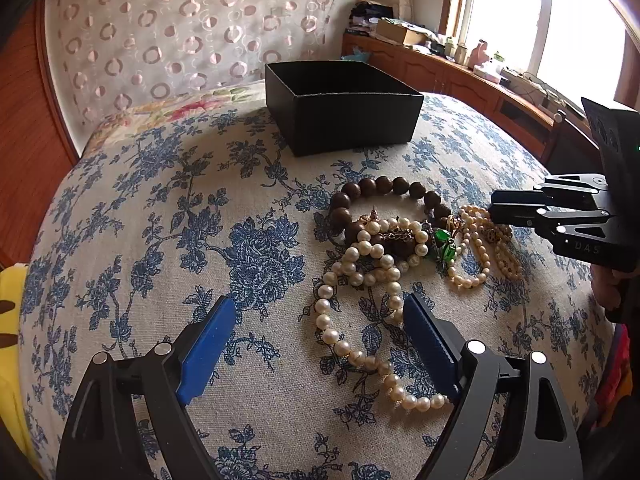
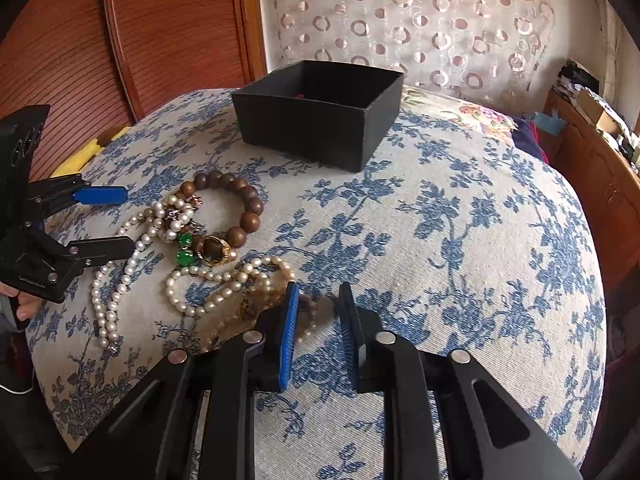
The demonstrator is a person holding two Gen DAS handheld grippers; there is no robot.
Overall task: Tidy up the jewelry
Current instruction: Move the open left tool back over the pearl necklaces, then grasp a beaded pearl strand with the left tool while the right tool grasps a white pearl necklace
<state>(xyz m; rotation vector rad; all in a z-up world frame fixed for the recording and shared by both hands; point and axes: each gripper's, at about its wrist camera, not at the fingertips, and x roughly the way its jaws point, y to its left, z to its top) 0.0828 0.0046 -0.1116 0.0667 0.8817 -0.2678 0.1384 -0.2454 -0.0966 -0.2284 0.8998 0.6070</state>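
A pile of jewelry lies on a blue floral cloth (image 1: 200, 240): a brown wooden bead bracelet (image 1: 384, 188) (image 2: 240, 200), white pearl strands (image 1: 360, 264) (image 2: 120, 272), green stones (image 1: 442, 240) (image 2: 185, 248), a gold ring (image 2: 214, 250) and a cream bead strand (image 1: 480, 256) (image 2: 224, 292). An open black box (image 1: 340, 108) (image 2: 320, 112) stands behind the pile. My left gripper (image 1: 320, 312) (image 2: 120, 220) is open, its right finger over a pearl strand. My right gripper (image 2: 318, 304) (image 1: 490, 208) is open a little, low at the cream strand's edge, holding nothing.
A patterned curtain (image 1: 180, 28) hangs behind the box. Wooden cabinets with clutter (image 1: 440, 60) run along the window on the right. A wooden panel wall (image 2: 120, 40) stands left. A yellow item (image 1: 8, 300) lies at the cloth's left edge.
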